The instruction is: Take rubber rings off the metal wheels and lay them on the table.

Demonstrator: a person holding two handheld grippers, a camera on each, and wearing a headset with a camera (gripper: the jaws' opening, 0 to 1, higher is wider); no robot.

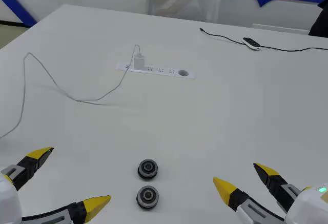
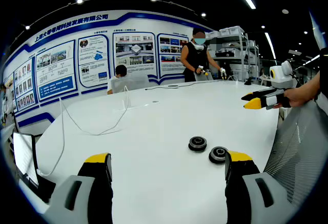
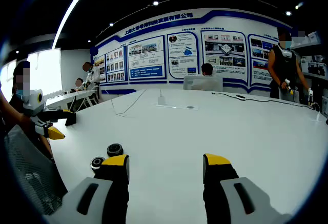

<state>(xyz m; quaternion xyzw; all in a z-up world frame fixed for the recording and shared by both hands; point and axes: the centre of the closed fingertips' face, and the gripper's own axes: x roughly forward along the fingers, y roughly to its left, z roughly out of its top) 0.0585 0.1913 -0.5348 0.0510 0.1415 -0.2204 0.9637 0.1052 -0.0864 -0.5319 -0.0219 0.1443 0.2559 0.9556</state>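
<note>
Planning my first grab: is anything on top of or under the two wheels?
Nothing sits on the near wheel or far wheel; both lie flat on the table. Their undersides are hidden.

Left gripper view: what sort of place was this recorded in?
Probably an exhibition-style lab or training hall, not a home. Blue-trimmed display boards line the wall, the big white table carries a power strip, and equipment shelves stand beside another person.

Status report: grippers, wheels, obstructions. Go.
Left gripper open, right gripper open, both empty, flanking the wheels. Near wheel and far wheel on the table, rubber rings on. Power strip and cable well behind, not in the way.
</note>
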